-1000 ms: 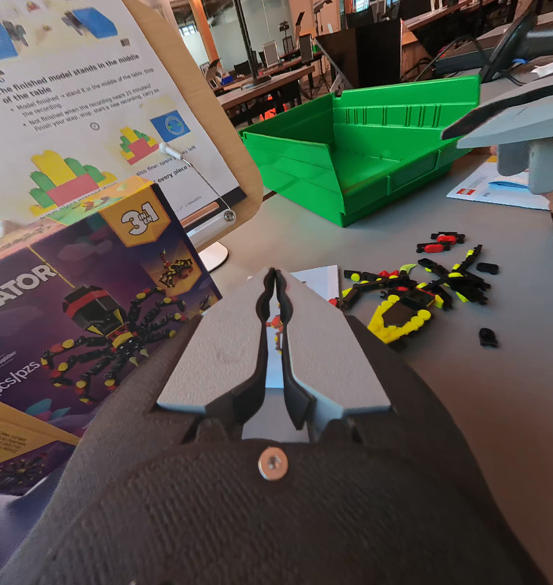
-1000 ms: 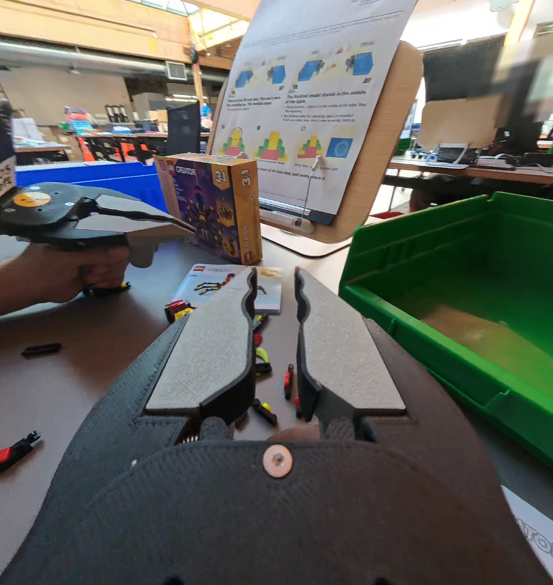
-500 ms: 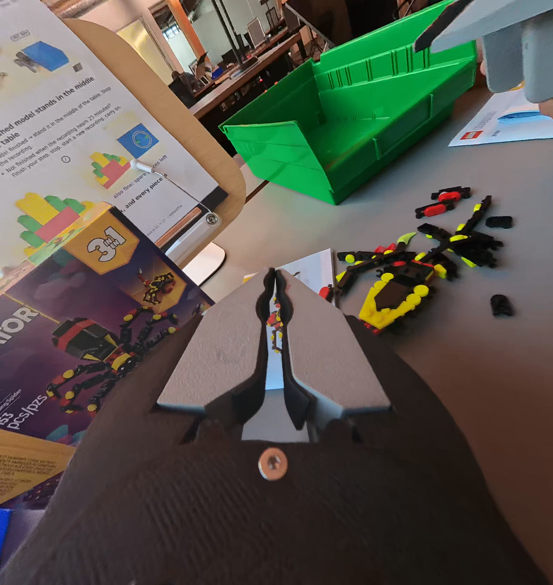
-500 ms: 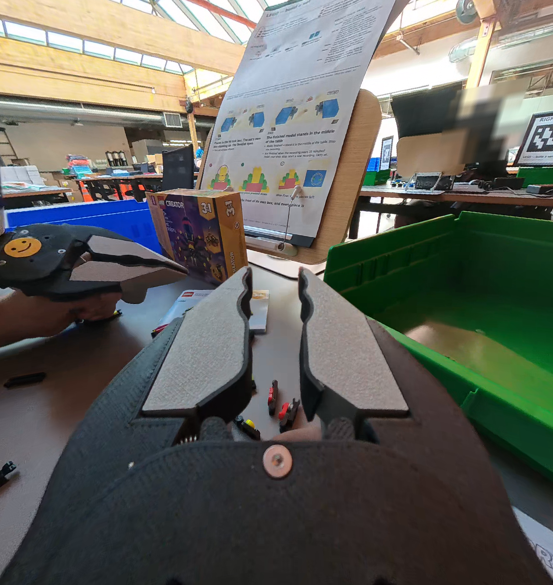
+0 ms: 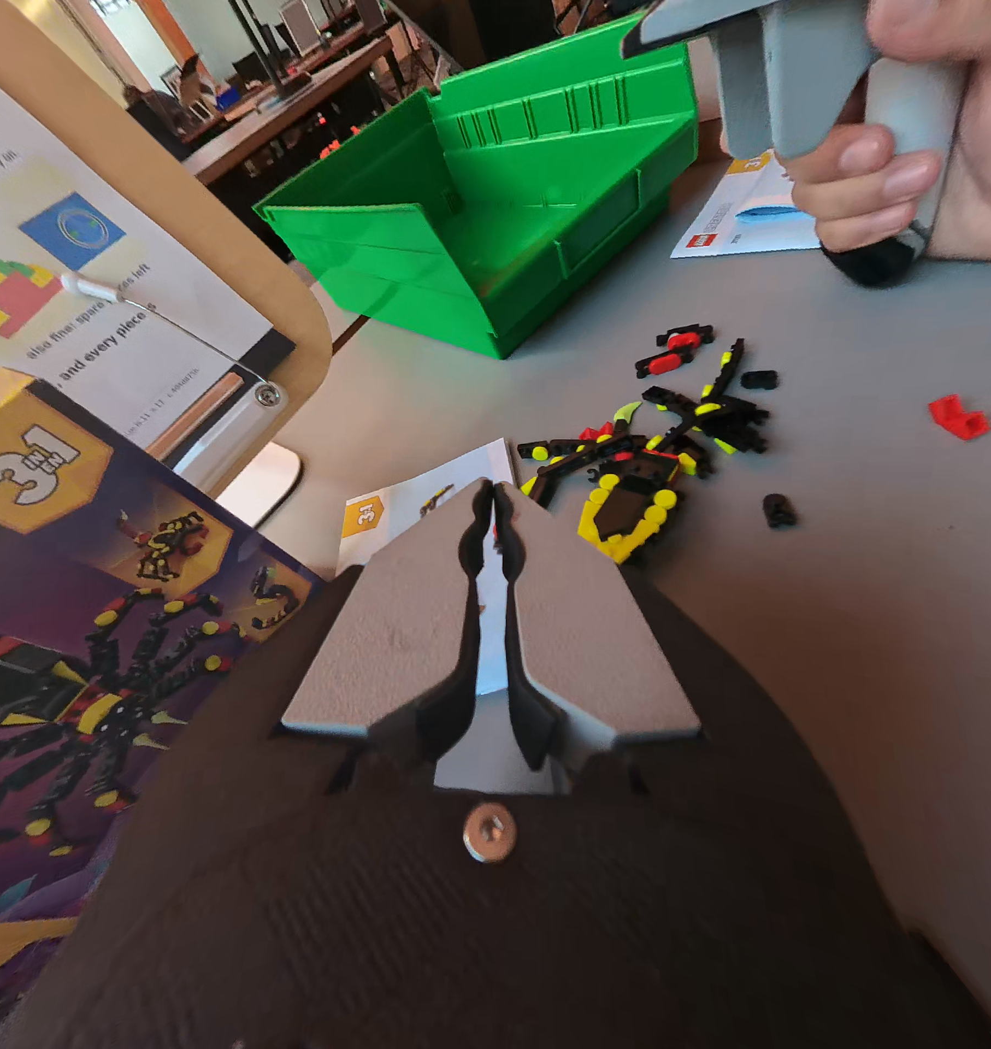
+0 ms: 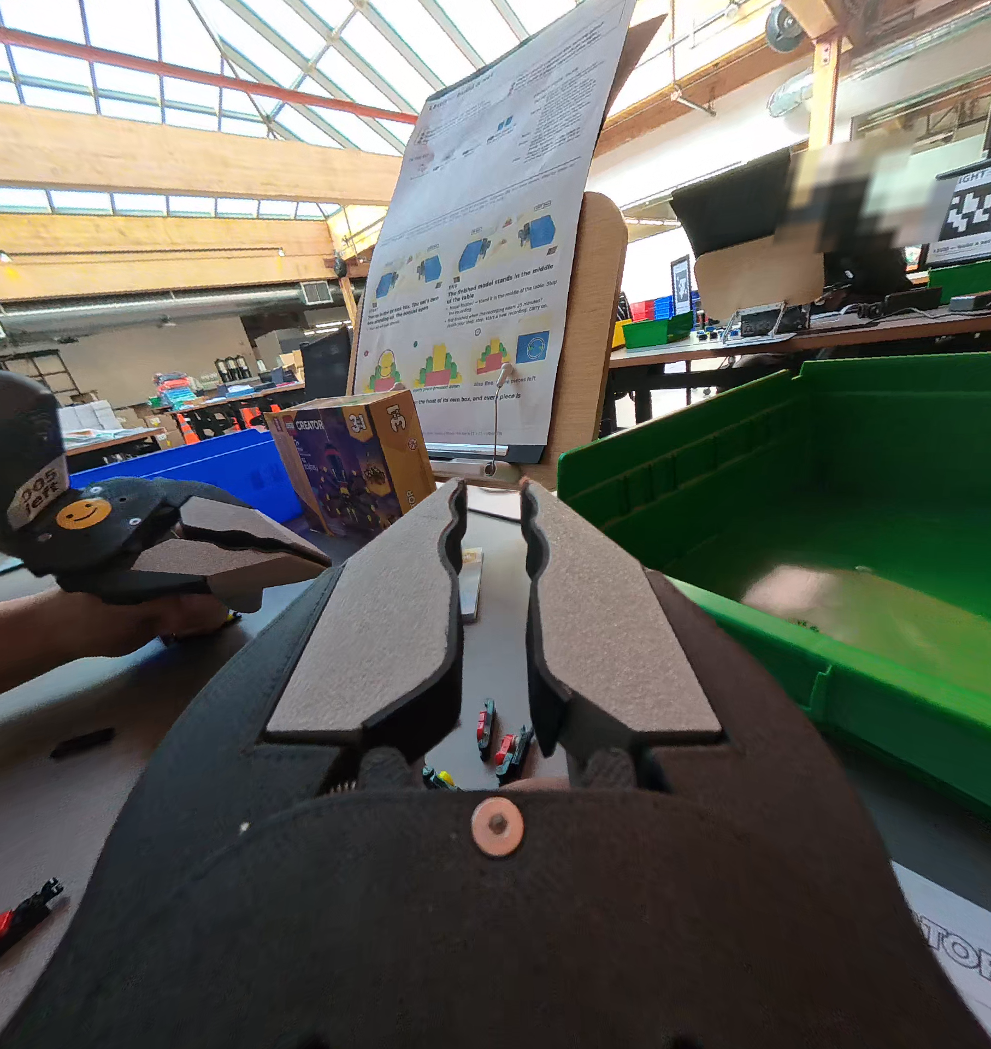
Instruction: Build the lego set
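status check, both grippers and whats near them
Left gripper shut, empty, over booklet beside brick pile. Right gripper open, empty, raised beside green bin.

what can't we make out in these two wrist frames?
- Left wrist view: booklet mostly hidden under the left claw.
- Left wrist view: right claw tips cut off by the top edge.
- Right wrist view: brick pieces mostly hidden by the right claw's body.
- Right wrist view: green bin cut off at the right edge.

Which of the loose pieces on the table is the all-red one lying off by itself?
The red brick, alone on the grey table right of the black-and-yellow pile; other loose pieces are black or black-and-red.
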A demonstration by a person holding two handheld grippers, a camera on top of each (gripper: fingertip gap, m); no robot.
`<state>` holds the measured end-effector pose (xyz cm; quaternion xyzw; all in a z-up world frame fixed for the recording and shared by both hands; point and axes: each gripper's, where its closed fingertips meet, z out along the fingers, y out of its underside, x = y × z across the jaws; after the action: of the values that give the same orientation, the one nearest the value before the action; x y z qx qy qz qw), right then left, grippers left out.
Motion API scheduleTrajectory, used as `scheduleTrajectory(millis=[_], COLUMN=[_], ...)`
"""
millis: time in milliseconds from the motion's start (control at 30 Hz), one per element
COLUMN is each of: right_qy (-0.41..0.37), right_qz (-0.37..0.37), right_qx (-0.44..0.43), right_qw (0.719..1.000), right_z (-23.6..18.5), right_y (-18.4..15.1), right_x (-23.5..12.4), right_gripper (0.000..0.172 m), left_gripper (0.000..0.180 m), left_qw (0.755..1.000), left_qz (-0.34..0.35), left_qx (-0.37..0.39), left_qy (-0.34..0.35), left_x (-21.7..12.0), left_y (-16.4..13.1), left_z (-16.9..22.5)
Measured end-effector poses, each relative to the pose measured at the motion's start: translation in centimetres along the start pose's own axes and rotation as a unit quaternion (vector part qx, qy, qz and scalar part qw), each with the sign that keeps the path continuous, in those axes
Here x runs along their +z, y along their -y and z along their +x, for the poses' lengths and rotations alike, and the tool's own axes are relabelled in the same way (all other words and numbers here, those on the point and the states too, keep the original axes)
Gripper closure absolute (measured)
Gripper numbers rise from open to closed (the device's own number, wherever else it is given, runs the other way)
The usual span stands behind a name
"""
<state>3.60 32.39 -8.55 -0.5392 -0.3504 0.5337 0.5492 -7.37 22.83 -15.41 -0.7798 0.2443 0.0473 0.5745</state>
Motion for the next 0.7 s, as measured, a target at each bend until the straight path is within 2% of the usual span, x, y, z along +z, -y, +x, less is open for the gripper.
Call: scheduleTrajectory(millis=[33,267,367,500,700], right_qy=[-0.001,-0.019,-0.044,-0.037,-0.032], right_qz=[-0.004,-0.012,0.003,-0.011,0.004], right_qx=[0.000,0.013,0.006,-0.014,-0.010], right_qw=[1.000,1.000,0.999,0.999,0.999], right_z=[0.0,1.3,2.1,1.6,1.5], right_y=[-0.1,-0.3,0.1,-0.2,0.2], right_x=[0.1,0.7,0.6,0.9,0.5], right_gripper=[0.156,0.148,0.149,0.150,0.155], left_gripper=[0.180,0.180,0.180,0.180,0.180], left_qw=[1.000,0.999,0.999,0.999,0.999], left_qz=[-0.001,0.018,0.010,-0.006,0.018], left_qx=[-0.003,-0.034,-0.039,-0.033,-0.020], left_qy=[-0.003,0.014,0.011,-0.001,0.031], left_x=[0.0,-0.3,-0.1,0.2,0.2], left_y=[0.0,0.4,0.2,-0.2,0.5], left_z=[0.0,-1.1,-1.1,-0.7,-1.4])
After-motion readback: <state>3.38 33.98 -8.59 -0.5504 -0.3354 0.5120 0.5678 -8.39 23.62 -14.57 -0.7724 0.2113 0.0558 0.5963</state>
